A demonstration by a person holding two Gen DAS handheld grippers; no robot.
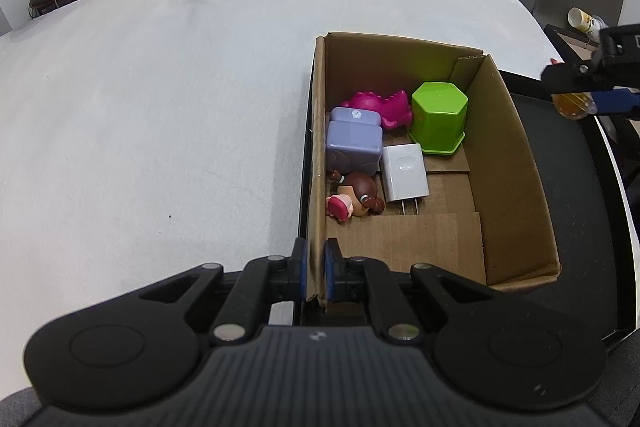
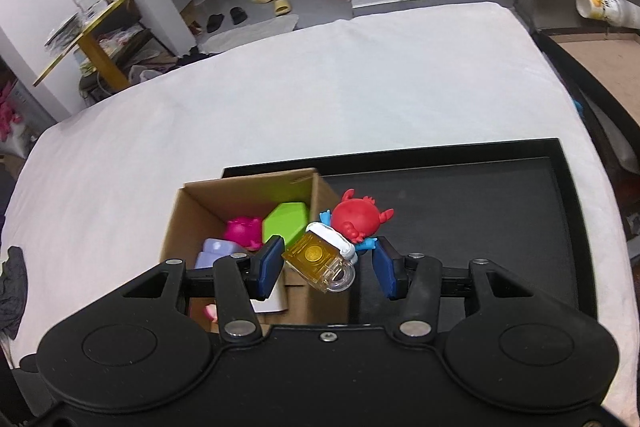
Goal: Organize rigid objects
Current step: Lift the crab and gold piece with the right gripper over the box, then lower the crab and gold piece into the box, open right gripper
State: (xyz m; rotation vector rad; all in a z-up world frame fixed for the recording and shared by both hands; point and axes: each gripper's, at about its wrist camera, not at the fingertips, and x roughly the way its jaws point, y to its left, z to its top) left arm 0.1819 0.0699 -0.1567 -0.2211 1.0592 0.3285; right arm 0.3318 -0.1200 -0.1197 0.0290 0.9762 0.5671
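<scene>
An open cardboard box [image 1: 516, 163] stands on a black tray [image 1: 580, 211]. Inside lie a green hexagonal cup [image 1: 439, 115], a pink dinosaur [image 1: 384, 103], a purple block [image 1: 354, 141], a white charger [image 1: 405, 171] and a doll figure [image 1: 354, 199]. My left gripper [image 1: 316, 269] is shut on the box's near left wall. My right gripper [image 2: 327, 269] holds a red crab figure with a yellow beer mug [image 2: 320, 257] between its pads, just over the box's right wall [image 2: 320, 187]. The right gripper also shows in the left wrist view [image 1: 576, 95].
The tray lies on a white-covered table [image 1: 160, 107], and its bare black floor [image 2: 460, 211] stretches right of the box. A paper cup [image 2: 596, 7] lies beyond the table's right edge. A yellow side table [image 2: 92, 39] stands far left.
</scene>
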